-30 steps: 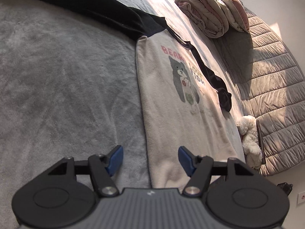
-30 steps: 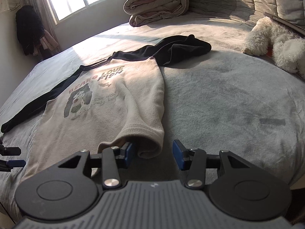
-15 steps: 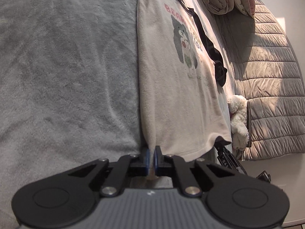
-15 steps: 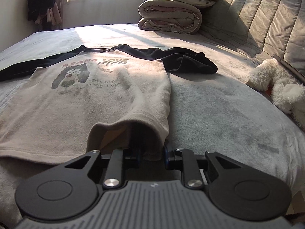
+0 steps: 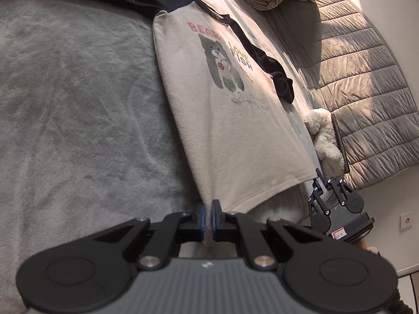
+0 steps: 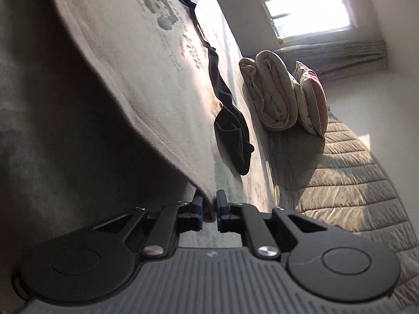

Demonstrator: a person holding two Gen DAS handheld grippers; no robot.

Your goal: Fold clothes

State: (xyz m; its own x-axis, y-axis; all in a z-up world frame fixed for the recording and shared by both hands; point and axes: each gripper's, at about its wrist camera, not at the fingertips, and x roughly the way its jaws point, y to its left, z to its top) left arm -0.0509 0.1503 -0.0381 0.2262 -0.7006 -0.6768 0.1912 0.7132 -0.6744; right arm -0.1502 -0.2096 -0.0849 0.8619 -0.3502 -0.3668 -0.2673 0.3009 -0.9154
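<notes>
A cream sweatshirt (image 5: pixel 222 130) with a bear print and black sleeves (image 5: pixel 280 83) lies face up on the grey bed blanket (image 5: pixel 78 104). My left gripper (image 5: pixel 208 209) is shut on the near left corner of its hem, and the cloth rises taut from the pads. In the right wrist view the sweatshirt (image 6: pixel 146 65) runs away from my right gripper (image 6: pixel 208 204). Its jaws are closing, with the other hem corner pinched between the blue pads. The right gripper (image 5: pixel 320 180) also shows under the hem's right end in the left wrist view.
A folded duvet (image 6: pixel 272 96) and a pillow (image 6: pixel 311 99) sit at the far end against the quilted headboard (image 5: pixel 366 91). A white plush toy (image 5: pixel 324 136) lies by the bed's right edge. A bright window (image 6: pixel 309 2) is behind.
Both grippers went from open to closed on the sweatshirt's hem corners. The right gripper rolled about a quarter turn, tilting its view. The hem now lifts off the blanket.
</notes>
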